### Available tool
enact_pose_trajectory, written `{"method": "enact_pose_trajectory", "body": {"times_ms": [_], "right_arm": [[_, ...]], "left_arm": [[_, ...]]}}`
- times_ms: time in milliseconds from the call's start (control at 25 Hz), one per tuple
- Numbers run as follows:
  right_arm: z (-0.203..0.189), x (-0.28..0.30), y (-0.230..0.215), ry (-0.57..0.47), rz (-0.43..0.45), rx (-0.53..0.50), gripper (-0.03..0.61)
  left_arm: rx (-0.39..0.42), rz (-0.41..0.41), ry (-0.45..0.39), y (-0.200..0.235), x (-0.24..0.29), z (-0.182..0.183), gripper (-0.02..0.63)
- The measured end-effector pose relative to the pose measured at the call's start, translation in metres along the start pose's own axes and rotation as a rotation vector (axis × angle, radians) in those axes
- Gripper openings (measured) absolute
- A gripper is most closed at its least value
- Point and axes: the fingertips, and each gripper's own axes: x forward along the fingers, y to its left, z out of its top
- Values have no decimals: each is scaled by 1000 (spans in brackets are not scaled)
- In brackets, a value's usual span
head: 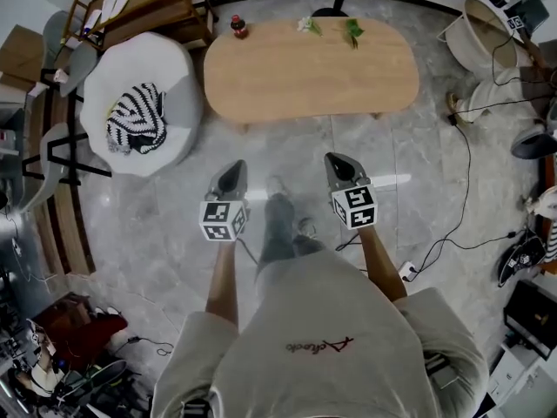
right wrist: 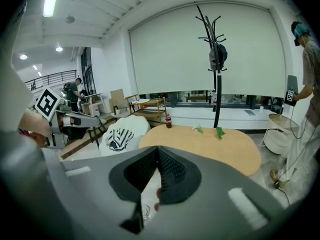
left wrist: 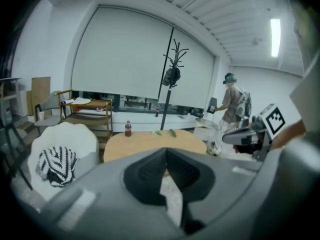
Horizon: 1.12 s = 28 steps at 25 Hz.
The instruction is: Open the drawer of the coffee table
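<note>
I'm standing well short of the coffee table (head: pixel 309 68), its oval wooden top straight ahead of me across open floor. The drawer itself I can't pick out: the head view sees only the top from above, and in both gripper views my own jaws cover the table's near side, where I'd guess the front sits.

Left gripper (head: pixel 231 179) and right gripper (head: pixel 338 165) hang side by side on my side of the table, noses aimed at it and tipped down. Both have their fingers pressed together with nothing between them. That makes sense to me, since there's nothing to take hold of out here and closed tips travel tidily.

On the table's far edge stand a small cola bottle (head: pixel 238 27) and a couple of green sprigs (head: pixel 352 31), well away from the near side, so I judge a pull needn't disturb them. Left of the table sits a white chair (head: pixel 170 77) with a striped cloth (head: pixel 136 118).

I read this as approach only; the drawer is not yet touched.
</note>
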Motion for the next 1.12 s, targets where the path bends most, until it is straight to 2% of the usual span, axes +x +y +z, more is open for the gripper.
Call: {"method": "enact_pose_trajectory", "body": {"times_ms": [240, 600, 920, 1120], "right_arm": [[-43, 34, -3, 39, -6, 10, 5], [-107, 137, -24, 40, 9, -10, 5], [-205, 236, -49, 53, 17, -28, 5], [-272, 288, -75, 58, 14, -42, 5]], "left_arm": [[-34, -1, 31, 24, 23, -53, -2], [-64, 17, 30, 91, 96, -143, -2], [-64, 20, 49, 152, 174, -255, -2], [-69, 20, 49, 176, 226, -325, -2]]}}
